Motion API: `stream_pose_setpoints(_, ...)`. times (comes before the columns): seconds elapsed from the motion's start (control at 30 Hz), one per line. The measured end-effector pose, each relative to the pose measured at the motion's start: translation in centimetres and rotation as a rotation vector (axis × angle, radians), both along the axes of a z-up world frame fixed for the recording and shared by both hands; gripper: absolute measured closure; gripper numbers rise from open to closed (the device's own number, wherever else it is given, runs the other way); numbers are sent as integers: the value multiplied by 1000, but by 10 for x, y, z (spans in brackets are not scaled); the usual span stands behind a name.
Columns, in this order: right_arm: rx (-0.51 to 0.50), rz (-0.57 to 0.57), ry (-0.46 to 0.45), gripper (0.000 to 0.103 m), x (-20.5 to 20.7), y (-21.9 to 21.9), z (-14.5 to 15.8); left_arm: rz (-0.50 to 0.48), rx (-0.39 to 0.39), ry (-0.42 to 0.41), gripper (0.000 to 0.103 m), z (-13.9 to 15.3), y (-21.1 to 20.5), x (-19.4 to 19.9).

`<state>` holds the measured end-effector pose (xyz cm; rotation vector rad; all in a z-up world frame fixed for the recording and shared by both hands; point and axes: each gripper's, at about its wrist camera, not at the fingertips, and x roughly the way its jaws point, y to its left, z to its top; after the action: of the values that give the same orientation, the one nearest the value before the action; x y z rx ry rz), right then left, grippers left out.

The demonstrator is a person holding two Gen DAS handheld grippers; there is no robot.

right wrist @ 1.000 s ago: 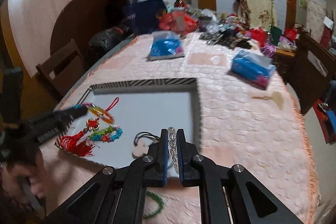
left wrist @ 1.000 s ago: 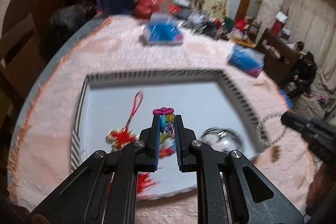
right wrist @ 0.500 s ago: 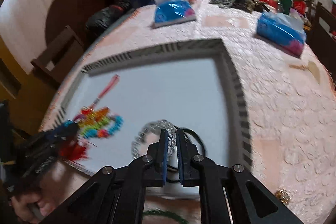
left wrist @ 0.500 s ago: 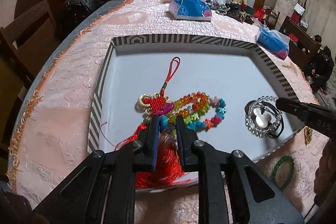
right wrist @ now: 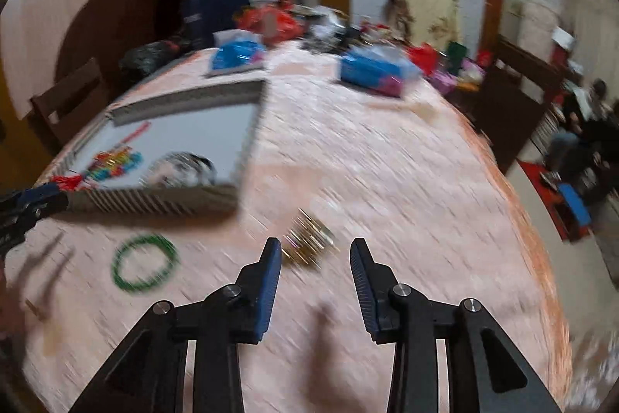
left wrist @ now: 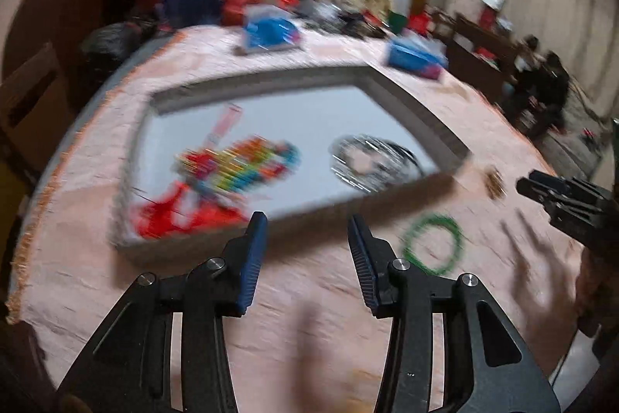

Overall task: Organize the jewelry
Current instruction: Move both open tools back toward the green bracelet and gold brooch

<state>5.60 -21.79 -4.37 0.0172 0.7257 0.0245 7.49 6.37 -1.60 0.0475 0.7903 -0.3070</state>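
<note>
On the counter (left wrist: pixel 317 300), covered by a pink cloth, a shallow striped-rimmed tray (left wrist: pixel 416 111) is seen towards the left. Inside the tray, at its left end, a red tasselled knot ornament (left wrist: pixel 174 215) and a multicoloured bead bracelet (left wrist: pixel 247 167) are blurred together; to their right, in the same tray, a clear bead bracelet (left wrist: pixel 371 161) lies over a dark cord with a pale pendant. Nearer than the tray's front rim, the left tongs (left wrist: pixel 307 231) are held spread above bare cloth; their jaws have just been opening, and nothing is between them. To the right of them, a green bead bracelet (left wrist: pixel 432 248) lies flat on the cloth, outside the tray. Further right, a small gold-coloured piece (right wrist: pixel 307 244), too blurred to be identified, rests on the cloth just beyond the right tongs (right wrist: pixel 314 258), whose jaws have likewise just been opening and are spread with nothing gripped. At the far end of the counter, two blue packets (right wrist: pixel 373 68) are seen.
</note>
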Motion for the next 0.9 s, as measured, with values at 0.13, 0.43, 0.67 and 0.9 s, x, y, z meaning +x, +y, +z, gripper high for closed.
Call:
stream_pose_setpoints(0.13, 31, -68, 20, 68, -11, -19, -14, -66, -6, 43, 61, -11, -32, -3)
stream_pose_setpoints(0.43, 54, -145, 8, 68, -16, -31, -15, 7, -3, 95, 60, -32, -47, -1)
stream_pose_setpoints(0.67, 63, -154, 14, 68, -17, -31, -16, 75, 24, 105, 59, -34, -43, 0)
stream_pose_setpoints(0.9, 48, -162, 27, 68, -15, -30, -17, 73, 32, 104, 58, -35, -43, -2)
